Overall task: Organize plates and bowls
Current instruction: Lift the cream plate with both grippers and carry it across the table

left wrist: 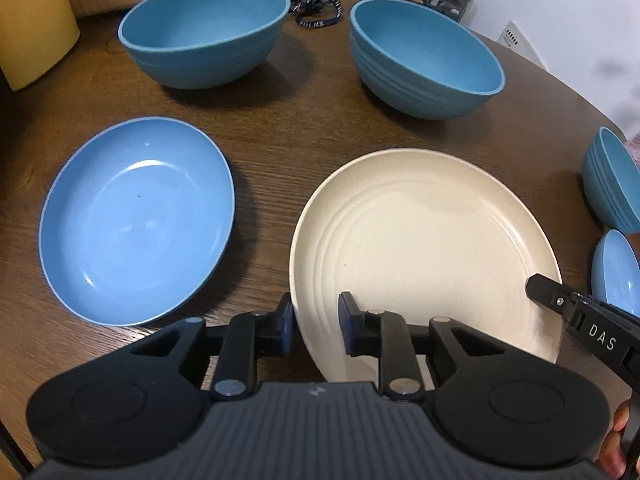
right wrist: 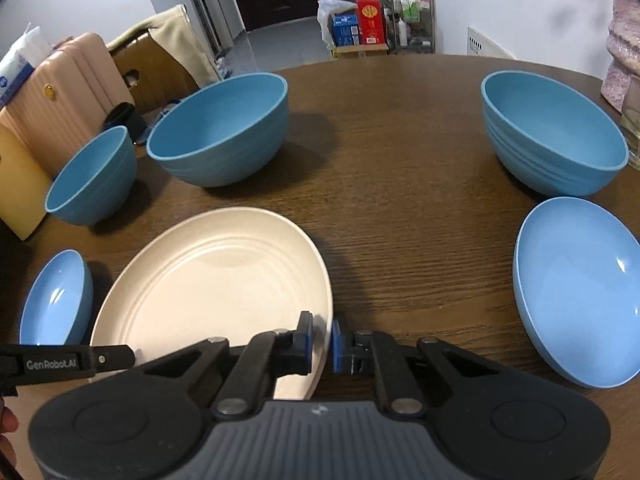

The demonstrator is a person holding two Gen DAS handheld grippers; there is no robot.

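Observation:
A cream plate (left wrist: 428, 248) lies on the brown table; it also shows in the right wrist view (right wrist: 216, 280). My left gripper (left wrist: 316, 326) straddles the plate's near left rim with a gap between its pads. My right gripper (right wrist: 322, 340) has its blue pads closed on the plate's right rim. A blue plate (left wrist: 136, 220) lies left of the cream one. Two large blue bowls (left wrist: 204, 32) (left wrist: 424, 60) stand behind. In the right wrist view another blue plate (right wrist: 580, 292) and a large blue bowl (right wrist: 552, 136) sit at the right.
A small blue bowl (right wrist: 92, 176) and a small blue dish (right wrist: 56, 300) sit left of the cream plate. A yellow board (left wrist: 36, 20) and a pink suitcase (right wrist: 68, 92) stand at the table's left edge. A glass (right wrist: 632, 120) stands far right.

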